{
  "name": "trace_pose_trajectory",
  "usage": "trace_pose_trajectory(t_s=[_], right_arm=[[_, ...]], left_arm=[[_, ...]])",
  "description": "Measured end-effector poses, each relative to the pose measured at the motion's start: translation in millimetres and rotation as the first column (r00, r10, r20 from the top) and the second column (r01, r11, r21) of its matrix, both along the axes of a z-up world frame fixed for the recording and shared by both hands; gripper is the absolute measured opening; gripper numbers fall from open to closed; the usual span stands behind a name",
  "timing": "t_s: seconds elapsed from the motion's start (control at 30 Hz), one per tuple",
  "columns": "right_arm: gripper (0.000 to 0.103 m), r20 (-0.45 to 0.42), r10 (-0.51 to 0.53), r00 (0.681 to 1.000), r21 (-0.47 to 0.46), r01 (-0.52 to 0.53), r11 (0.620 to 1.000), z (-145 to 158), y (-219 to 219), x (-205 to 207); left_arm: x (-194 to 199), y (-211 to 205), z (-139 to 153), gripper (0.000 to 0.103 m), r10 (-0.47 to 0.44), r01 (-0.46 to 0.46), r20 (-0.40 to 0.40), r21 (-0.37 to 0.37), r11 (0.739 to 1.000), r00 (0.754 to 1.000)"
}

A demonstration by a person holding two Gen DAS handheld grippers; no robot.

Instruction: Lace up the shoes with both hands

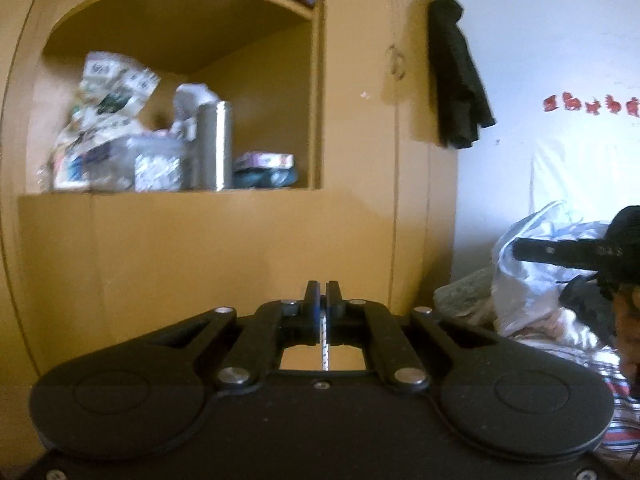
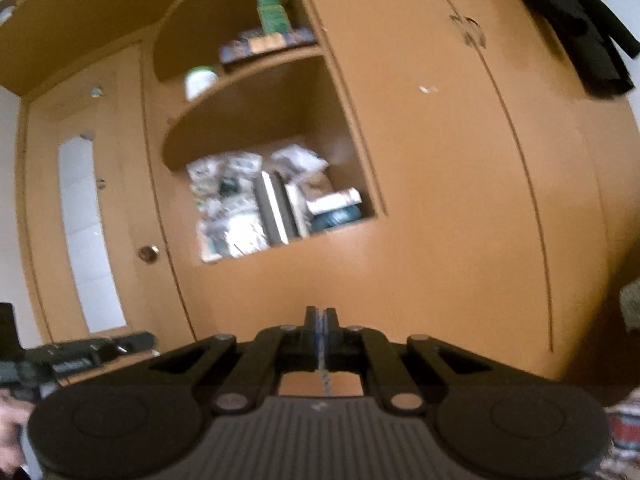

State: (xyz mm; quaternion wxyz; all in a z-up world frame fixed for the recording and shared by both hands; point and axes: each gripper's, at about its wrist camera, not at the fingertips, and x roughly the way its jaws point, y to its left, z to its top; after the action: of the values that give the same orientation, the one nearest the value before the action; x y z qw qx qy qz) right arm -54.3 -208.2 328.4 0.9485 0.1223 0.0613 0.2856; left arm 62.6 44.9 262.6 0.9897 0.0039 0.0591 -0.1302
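Observation:
No shoe shows in either view. In the left wrist view my left gripper (image 1: 323, 294) points about level at a brown cupboard, its jaws pressed together on a thin white speckled shoelace (image 1: 324, 346) that runs down behind the fingers. In the right wrist view my right gripper (image 2: 321, 318) is shut the same way on a pale shoelace strand (image 2: 325, 378). The right gripper (image 1: 560, 254) also appears at the right edge of the left wrist view. The left gripper (image 2: 80, 354) lies blurred at the lower left of the right wrist view.
A brown cupboard (image 1: 248, 240) fills both views, its open shelf niche (image 1: 180, 148) crammed with packets and a metal tin. Dark gloves (image 1: 460, 76) hang on its door. A plastic bag (image 1: 532, 272) and striped cloth lie at the right. A door with a glass pane (image 2: 90, 236) stands on the left.

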Motion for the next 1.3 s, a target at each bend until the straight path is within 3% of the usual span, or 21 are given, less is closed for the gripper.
trace_pose_trajectory(t_s=[0.7,1.13,1.3], right_arm=[[0.002,0.112,0.053,0.992,0.023,-0.056,0.998,73.0,32.1,-12.8],[0.002,0.152,0.063,0.986,0.037,-0.070,0.997,94.9,43.4,-11.4],[0.002,0.115,0.100,0.988,-0.112,-0.087,0.990,50.6,49.0,-15.6]], left_arm=[[-13.0,-32.2,99.9,0.000,-0.071,0.073,0.167,-0.007,0.997,0.983],[-12.3,-19.5,105.5,0.000,-0.046,0.050,0.177,-0.020,0.999,0.983],[-4.3,-6.2,49.3,0.000,0.049,-0.059,0.101,0.103,0.993,0.994]])
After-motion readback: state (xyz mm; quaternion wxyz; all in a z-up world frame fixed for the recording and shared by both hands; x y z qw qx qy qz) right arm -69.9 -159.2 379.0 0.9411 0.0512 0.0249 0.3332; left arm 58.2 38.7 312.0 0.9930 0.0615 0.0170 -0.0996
